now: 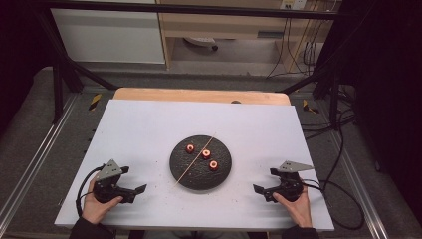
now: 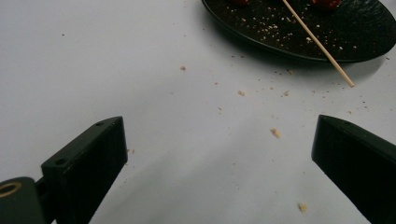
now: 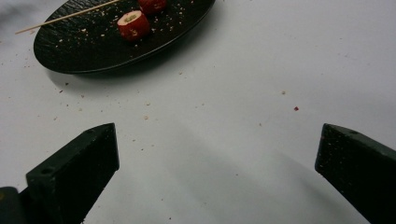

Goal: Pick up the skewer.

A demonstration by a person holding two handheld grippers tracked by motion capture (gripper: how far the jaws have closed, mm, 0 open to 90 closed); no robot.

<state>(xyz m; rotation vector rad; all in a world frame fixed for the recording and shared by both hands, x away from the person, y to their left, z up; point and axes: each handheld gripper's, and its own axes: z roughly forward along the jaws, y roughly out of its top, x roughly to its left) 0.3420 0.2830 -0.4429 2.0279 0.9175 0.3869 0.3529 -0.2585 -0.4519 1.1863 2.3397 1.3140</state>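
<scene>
So far nothing looks started: the left gripper (image 1: 141,188) and right gripper (image 1: 259,189) rest on the white table (image 1: 149,124) with jaws spread wide and empty, either side of the black plate (image 1: 186,175). On it lie three red pieces (image 1: 205,154) (unskewered) and a wooden skewer (image 1: 195,161) lying slantwise across them.

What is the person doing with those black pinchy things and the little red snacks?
A person holds a gripper in each hand, resting on the white table. The left gripper and right gripper both stand open and hold nothing. Between them sits a black plate with three red pieces and a thin wooden skewer lying across it. Nothing has been picked up; crumbs dot the table.
</scene>
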